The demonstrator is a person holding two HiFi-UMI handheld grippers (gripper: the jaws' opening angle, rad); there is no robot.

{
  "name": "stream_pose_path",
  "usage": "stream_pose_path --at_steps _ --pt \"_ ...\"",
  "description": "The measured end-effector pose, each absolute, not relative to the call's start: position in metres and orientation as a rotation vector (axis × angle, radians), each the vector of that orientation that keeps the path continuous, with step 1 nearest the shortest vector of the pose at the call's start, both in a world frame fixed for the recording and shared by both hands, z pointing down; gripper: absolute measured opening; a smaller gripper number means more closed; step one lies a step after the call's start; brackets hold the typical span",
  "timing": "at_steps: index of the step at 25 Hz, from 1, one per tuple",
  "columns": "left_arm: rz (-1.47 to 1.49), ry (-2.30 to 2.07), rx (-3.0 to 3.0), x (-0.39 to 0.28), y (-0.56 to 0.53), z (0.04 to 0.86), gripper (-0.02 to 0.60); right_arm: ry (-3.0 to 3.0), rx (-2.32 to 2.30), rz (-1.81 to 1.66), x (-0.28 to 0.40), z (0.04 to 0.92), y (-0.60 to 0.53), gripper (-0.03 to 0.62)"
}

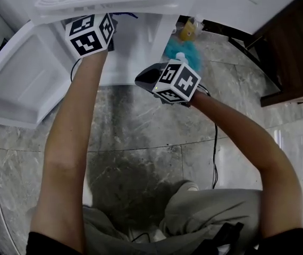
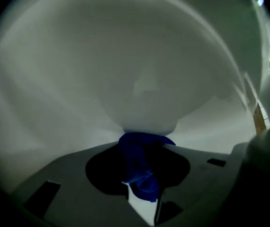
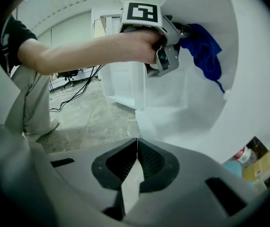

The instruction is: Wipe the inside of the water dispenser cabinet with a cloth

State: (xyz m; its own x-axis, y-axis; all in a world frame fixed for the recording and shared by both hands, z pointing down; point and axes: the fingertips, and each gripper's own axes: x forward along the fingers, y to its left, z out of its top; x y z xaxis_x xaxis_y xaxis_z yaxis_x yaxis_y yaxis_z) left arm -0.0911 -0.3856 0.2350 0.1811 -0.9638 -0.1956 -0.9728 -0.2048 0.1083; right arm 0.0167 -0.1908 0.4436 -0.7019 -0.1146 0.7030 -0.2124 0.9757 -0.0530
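Clamping blue cloth (image 3: pixel 206 51), left gripper (image 2: pixel 142 148) inside white cabinet (image 2: pixel 125 56), tips hidden from head view, right gripper (image 3: pixel 136 157) closed empty

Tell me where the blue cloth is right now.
In the right gripper view, upper right, the blue cloth hangs from the jaws of the left gripper inside the white cabinet, close to its inner wall.

Black short sleeves (image 1: pixel 48 243), grey-green trousers (image 1: pixel 210 211), and two white cubes (image 1: pixel 90 33) printed with bold black square markers.
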Motion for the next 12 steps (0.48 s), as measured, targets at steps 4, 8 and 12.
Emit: stream_pose_path --at_steps 4,8,12 --pt "0.279 2.02 -2.284 -0.09 -0.372 0.239 0.112 -2.341 0.233 0.161 0.024 0.446 -0.192 -0.002" --pt "0.295 2.142 -2.176 -0.102 -0.355 0.253 0.112 -2.353 0.236 0.157 0.02 0.442 -0.194 -0.001" --pt "0.34 2.16 -2.162 -0.108 -0.366 0.245 0.112 -2.365 0.221 0.153 0.014 0.441 -0.191 -0.002"
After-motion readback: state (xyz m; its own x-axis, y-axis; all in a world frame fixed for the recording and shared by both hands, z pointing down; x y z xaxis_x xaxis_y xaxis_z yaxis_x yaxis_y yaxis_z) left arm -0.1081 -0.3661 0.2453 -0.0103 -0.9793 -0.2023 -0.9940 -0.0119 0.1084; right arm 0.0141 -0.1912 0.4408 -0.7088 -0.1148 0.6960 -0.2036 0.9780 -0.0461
